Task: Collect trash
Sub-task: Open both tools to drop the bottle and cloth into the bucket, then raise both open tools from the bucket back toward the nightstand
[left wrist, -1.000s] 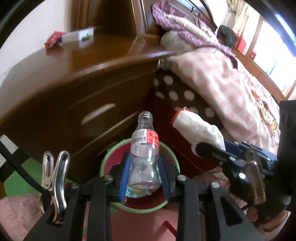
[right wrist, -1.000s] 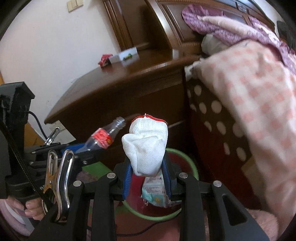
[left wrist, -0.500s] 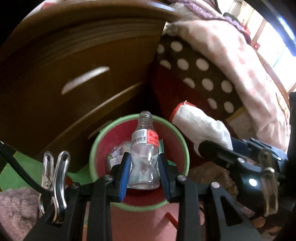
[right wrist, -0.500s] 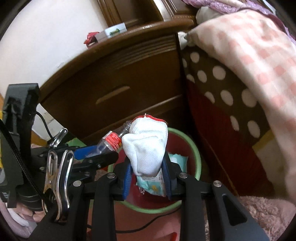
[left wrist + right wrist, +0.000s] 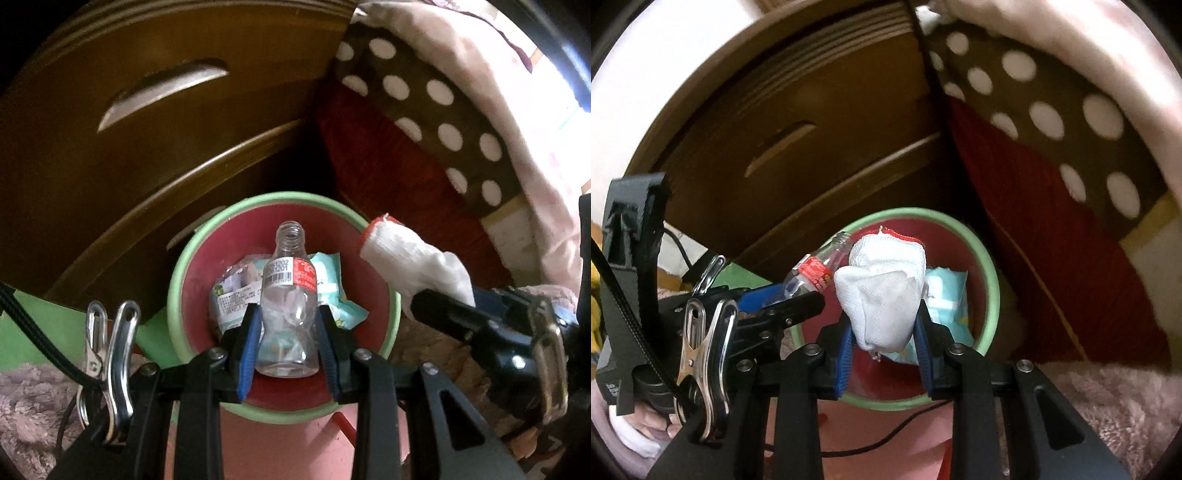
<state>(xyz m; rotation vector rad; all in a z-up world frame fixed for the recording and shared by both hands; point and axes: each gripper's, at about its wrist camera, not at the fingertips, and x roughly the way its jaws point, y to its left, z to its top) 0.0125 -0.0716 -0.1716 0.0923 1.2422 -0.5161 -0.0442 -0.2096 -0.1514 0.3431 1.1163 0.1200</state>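
My left gripper is shut on an empty clear plastic bottle with a red label, held neck-forward over the mouth of a red bin with a green rim. My right gripper is shut on a white knitted glove with a red cuff, also over the bin. In the right wrist view the bottle and left gripper sit to the left of the glove. In the left wrist view the glove and right gripper hang at the bin's right rim. Crumpled wrappers lie inside the bin.
A dark wooden nightstand with drawers stands right behind the bin. A bed with a red and dotted cover rises to the right. Pink fluffy rug lies on the floor, and a black cable runs in front of the bin.
Both grippers have come down and tilted toward the bin, which now fills more of each view. The nightstand top and bed have slid out of sight. Both grips are unchanged.
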